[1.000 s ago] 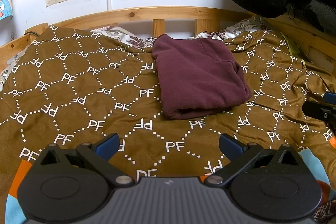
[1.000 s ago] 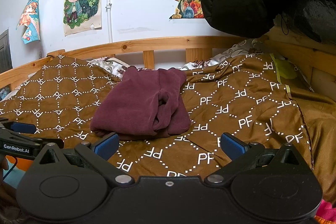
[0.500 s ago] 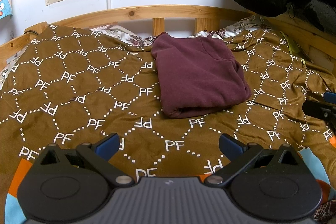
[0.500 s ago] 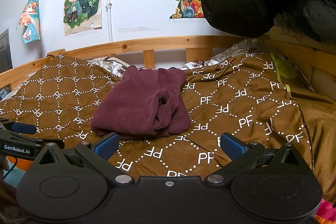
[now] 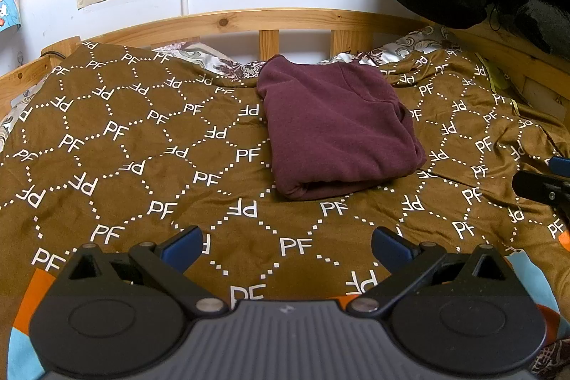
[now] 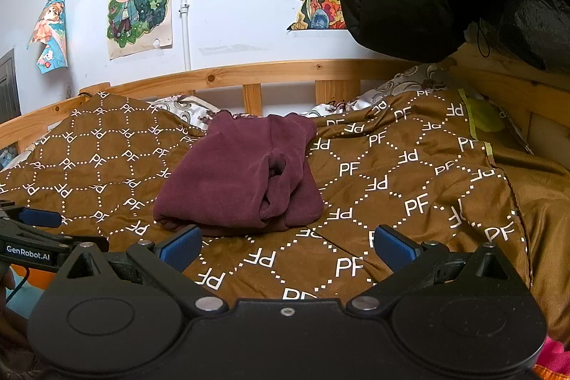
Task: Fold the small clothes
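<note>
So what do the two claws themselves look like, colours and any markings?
Both are black plastic with two round hubs, silver pivot screws and angled links ending in blue pads. The left claw has a ribbed grey centre; its side reads "GenRobot.AI" in white in the right wrist view, with a thin dark cable below. The right claw has a smooth black centre.

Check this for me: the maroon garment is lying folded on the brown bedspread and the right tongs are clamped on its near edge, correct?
Not quite. The maroon garment does lie folded on the brown bedspread, but the right tongs are open and short of it, gripping nothing, as the right wrist view shows.
</note>
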Demonstrator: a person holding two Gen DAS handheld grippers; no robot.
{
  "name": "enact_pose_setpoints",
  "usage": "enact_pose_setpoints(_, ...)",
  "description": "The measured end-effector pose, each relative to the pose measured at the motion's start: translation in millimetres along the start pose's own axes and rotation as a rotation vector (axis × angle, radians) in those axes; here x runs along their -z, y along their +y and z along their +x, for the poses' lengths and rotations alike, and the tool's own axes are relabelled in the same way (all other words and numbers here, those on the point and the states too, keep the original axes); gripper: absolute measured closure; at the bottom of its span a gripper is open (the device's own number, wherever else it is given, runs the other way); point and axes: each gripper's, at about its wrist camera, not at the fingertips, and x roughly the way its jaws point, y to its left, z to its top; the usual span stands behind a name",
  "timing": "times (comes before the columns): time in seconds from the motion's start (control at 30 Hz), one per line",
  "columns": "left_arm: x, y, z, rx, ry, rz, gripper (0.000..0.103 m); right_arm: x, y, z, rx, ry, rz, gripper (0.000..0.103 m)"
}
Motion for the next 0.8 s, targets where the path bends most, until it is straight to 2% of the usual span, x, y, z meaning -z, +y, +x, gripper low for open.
enact_pose_setpoints(0.4, -1.5, 1.9, -0.4, 0.001, 0.009, -0.018, 0.001, -0.3, 0.0, 0.2, 0.001, 0.001, 0.000, 0.001)
enact_pose_setpoints(0.53, -3.3, 10.8, 3.0, 0.051, 0.057, -0.080, 0.001, -0.4, -0.2, 0.2, 0.000, 0.002, 0.000, 0.001)
enact_pose_setpoints(0.8, -2.7, 14.8, 3.8, 0.057, 0.066, -0.102, 0.001, 3.9, 0.0, -0.4, 0.001, 0.007, -0.001, 0.001)
